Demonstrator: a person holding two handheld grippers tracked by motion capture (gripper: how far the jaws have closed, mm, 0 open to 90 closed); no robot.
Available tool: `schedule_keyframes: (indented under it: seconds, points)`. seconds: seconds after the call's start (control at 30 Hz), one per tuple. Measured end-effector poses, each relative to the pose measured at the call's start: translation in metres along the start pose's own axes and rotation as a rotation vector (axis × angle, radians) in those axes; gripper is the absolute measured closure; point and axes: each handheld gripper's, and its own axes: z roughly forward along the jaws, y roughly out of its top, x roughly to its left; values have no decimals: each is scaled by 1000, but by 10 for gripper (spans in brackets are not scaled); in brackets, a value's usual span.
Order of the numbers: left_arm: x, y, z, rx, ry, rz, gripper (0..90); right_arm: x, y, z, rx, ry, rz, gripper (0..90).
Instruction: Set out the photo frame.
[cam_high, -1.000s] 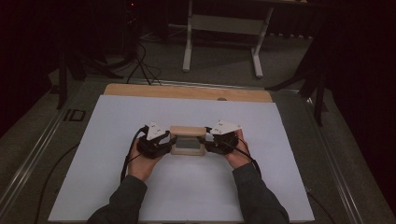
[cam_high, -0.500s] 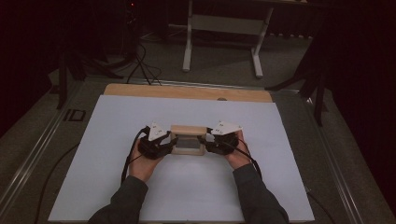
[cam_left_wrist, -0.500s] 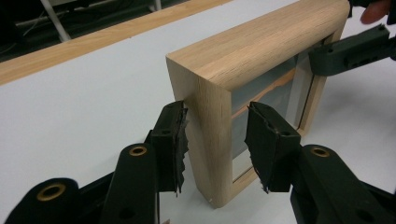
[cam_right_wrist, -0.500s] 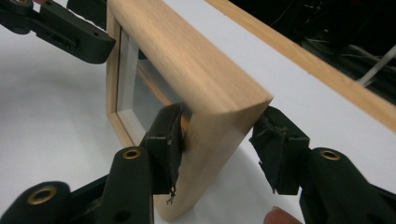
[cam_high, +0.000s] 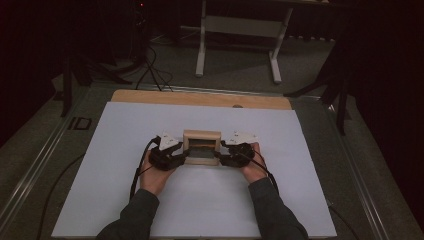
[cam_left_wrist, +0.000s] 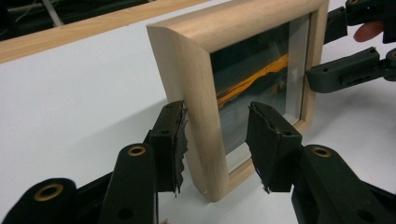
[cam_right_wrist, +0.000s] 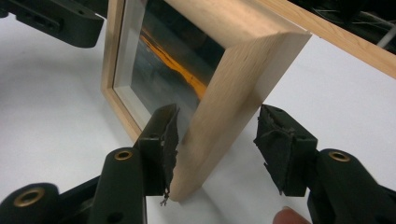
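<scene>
A light wooden picture frame (cam_high: 201, 136) stands upright on the white sheet, its glass over a dark picture with an orange streak (cam_left_wrist: 247, 79). My left gripper (cam_high: 184, 153) straddles the frame's left edge (cam_left_wrist: 187, 74). In the left gripper view (cam_left_wrist: 219, 137), one pad rests against the wood and the other stands off the glass. My right gripper (cam_high: 223, 152) straddles the right edge (cam_right_wrist: 243, 70). Its jaws (cam_right_wrist: 220, 142) have just been opening, with the edge between them. A clear gap shows at the outer pad (cam_right_wrist: 275, 144).
The white sheet (cam_high: 125, 200) covers most of the table, with a wooden strip (cam_high: 200, 98) along its far edge. A metal rail (cam_high: 40, 160) runs down the left side. Beyond the table, white desk legs (cam_high: 201, 45) and cables (cam_high: 150, 70) lie on the dark floor.
</scene>
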Motion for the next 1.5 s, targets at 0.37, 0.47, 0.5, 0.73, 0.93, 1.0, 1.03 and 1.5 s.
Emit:
schedule_keyframes:
  seconds: [0.37,0.47,0.5,0.73,0.93,1.0,1.03,1.5]
  points:
    - [0,-3,2,13,-8,-7,563,-1,0,1,-5,-10,18,517]
    - [1,-3,2,14,-15,-13,560,-2,0,1,-2,-8,22,478]
    - [1,-3,2,13,-14,-15,553,-2,0,0,-2,-4,27,459]
    - [2,-2,-1,11,0,-20,486,-4,0,-8,-27,21,68,400]
    - [6,-1,-10,-9,16,-34,467,-4,0,-14,-35,26,83,366]
    - [9,-1,-14,-15,20,-38,462,-4,1,-17,-39,23,86,358]
    - [10,-1,-15,-21,21,-46,462,-5,1,-18,-40,23,88,355]
    - [21,0,-31,-43,30,-66,461,-12,-4,-35,-67,0,112,336]
